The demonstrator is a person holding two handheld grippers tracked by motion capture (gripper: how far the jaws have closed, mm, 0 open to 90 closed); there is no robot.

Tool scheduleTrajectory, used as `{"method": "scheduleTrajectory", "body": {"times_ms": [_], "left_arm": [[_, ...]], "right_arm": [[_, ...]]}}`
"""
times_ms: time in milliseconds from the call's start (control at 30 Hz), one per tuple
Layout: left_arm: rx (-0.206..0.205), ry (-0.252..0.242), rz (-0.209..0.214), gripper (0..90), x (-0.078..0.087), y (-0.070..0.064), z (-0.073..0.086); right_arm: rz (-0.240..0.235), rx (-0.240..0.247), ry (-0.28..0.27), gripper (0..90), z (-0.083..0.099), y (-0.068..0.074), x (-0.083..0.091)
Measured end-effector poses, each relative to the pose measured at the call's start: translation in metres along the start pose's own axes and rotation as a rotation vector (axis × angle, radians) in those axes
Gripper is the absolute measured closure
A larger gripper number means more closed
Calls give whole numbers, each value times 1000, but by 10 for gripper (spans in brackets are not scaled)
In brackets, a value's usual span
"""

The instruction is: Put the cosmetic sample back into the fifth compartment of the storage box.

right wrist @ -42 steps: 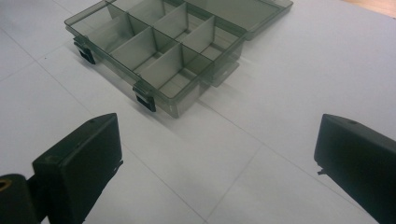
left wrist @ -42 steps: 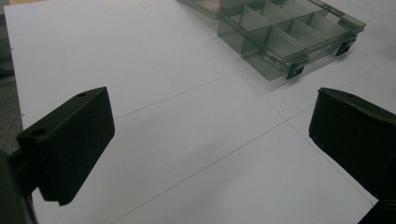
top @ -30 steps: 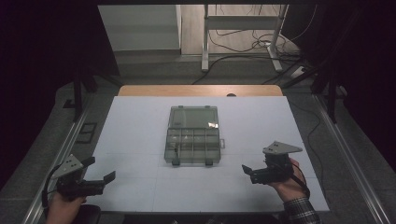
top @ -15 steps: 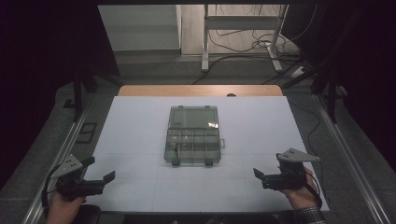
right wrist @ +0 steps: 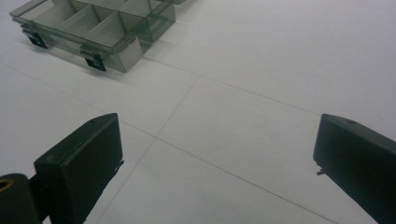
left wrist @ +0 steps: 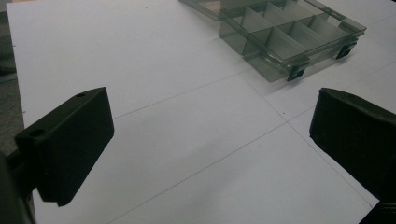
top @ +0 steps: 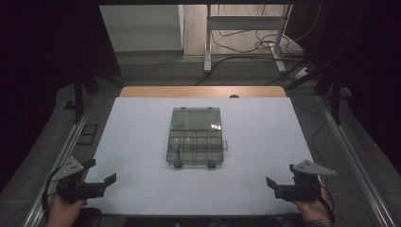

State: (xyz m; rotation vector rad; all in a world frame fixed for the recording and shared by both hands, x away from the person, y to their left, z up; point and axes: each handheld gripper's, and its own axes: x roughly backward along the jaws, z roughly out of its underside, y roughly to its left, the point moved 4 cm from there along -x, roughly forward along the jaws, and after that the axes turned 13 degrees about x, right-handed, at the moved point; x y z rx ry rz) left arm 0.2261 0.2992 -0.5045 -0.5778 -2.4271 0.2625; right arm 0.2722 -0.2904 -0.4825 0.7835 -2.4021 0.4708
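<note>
Left gripper [top: 100, 175]: jaws spread, empty, near-left table [top: 142, 123] corner | Right gripper [top: 279, 182]: jaws spread, empty, near-right corner | Compartment box [top: 195, 137]: open, table centre, well apart from both.

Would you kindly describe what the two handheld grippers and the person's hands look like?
Both are black. The left gripper has a dark cable looping from its rear and a grey three-cornered plate on top dotted with small holes. The right gripper carries a similar grey plate. Each claw ends in two blocky, flat-faced black jaws with small holes near their tips. The right hand shows a dark strap and a patterned cuff at the wrist.
</note>
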Motion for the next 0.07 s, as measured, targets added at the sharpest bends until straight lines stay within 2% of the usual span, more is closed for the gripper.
{"method": "scheduleTrajectory", "body": {"times_ms": [67], "left_arm": [[1,0,0,5,0,0,0]], "right_arm": [[-2,-3,3,24,1,0,0]]}}
